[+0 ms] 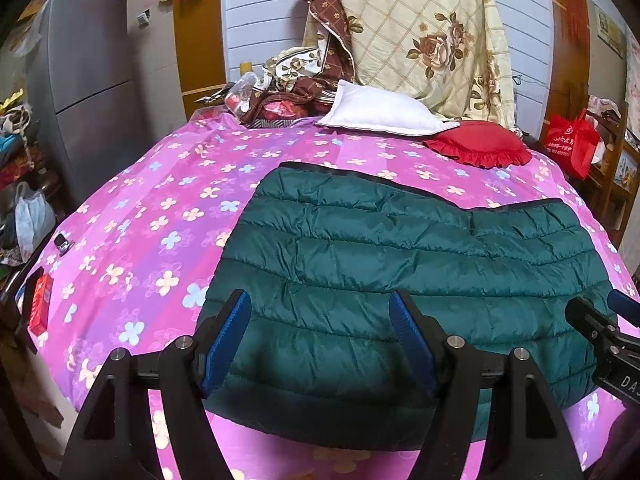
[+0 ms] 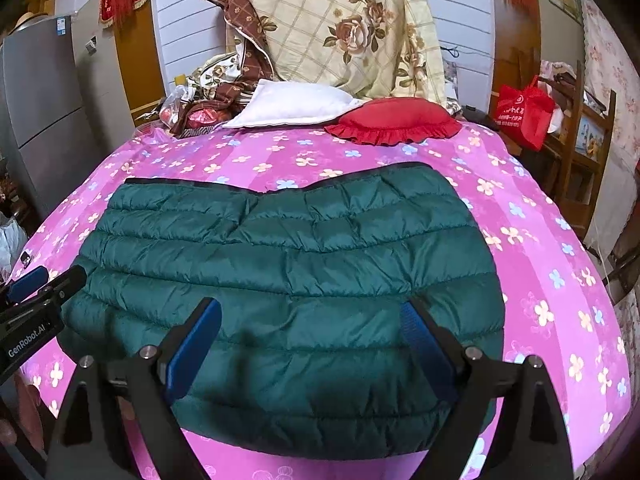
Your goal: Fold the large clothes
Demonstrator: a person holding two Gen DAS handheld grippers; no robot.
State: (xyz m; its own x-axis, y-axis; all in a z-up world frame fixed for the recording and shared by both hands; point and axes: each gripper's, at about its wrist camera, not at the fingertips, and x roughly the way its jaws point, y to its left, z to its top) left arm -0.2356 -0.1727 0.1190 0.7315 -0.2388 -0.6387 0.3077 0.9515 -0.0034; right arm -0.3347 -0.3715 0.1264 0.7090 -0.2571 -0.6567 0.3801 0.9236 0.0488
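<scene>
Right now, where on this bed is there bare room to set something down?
Free: pink sheet left of the green jacket, the strip between jacket and red cushion, and the right side. Crowded: the head, with white pillow and piled bedding.

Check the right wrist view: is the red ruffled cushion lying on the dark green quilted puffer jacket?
No: the red ruffled cushion sits beyond the dark green quilted puffer jacket, with bare pink flowered bedsheet between them.

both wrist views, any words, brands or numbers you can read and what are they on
"GenRobot.AI": white print on the left hand-held gripper, right wrist view.
"DA...": cut-off white letters on the right hand-held gripper, left wrist view.
Red bag: white logo and print, too blurred to read.
Fridge: blue sticker, too small to read.
Green jacket: no text visible.
</scene>
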